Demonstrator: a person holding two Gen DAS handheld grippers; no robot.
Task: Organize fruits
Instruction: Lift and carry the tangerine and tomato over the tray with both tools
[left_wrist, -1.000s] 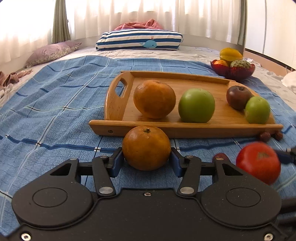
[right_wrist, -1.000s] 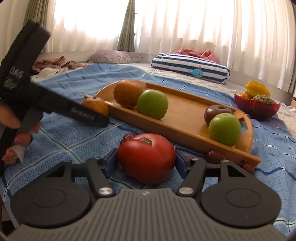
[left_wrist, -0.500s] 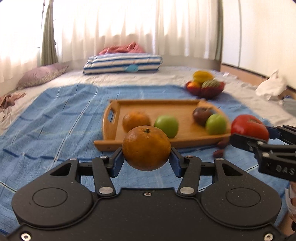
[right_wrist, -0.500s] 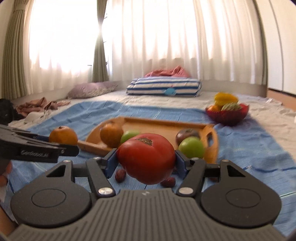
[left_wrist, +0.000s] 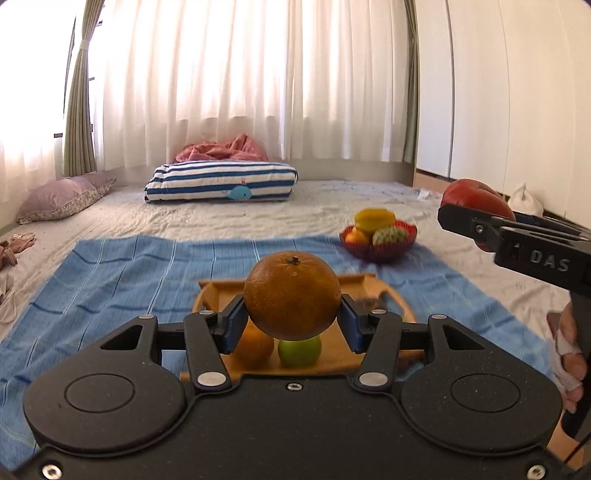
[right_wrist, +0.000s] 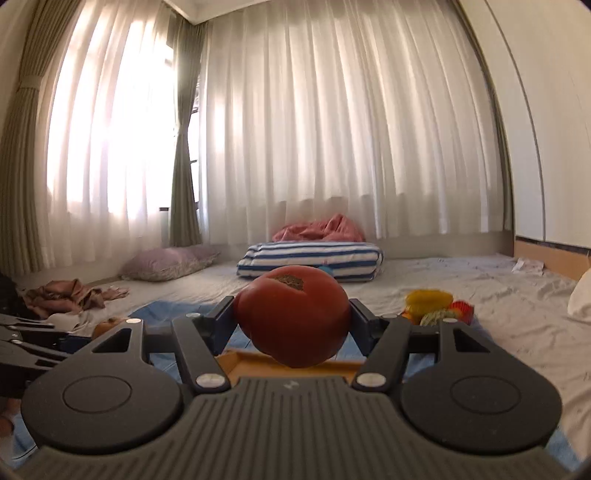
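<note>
orange gripped, tomato gripped — tray seemingly below

A bed covered by a pale sheet carries a blue blanket. On the blanket lie a wooden tray and a red fruit bowl. A striped pillow and a purple pillow lie near the curtain.

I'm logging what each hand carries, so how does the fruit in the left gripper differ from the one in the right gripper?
The orange is dull orange-brown and nearly round; the tomato is glossy red and broader, squatter. The orange has a small dark stem nub on top, while the tomato shows a wide rough brown patch there. The left gripper holds the orange above the wooden tray; the right gripper carries the tomato. Both are clamped between blue fingers, lifted clear of the blanket.
</note>
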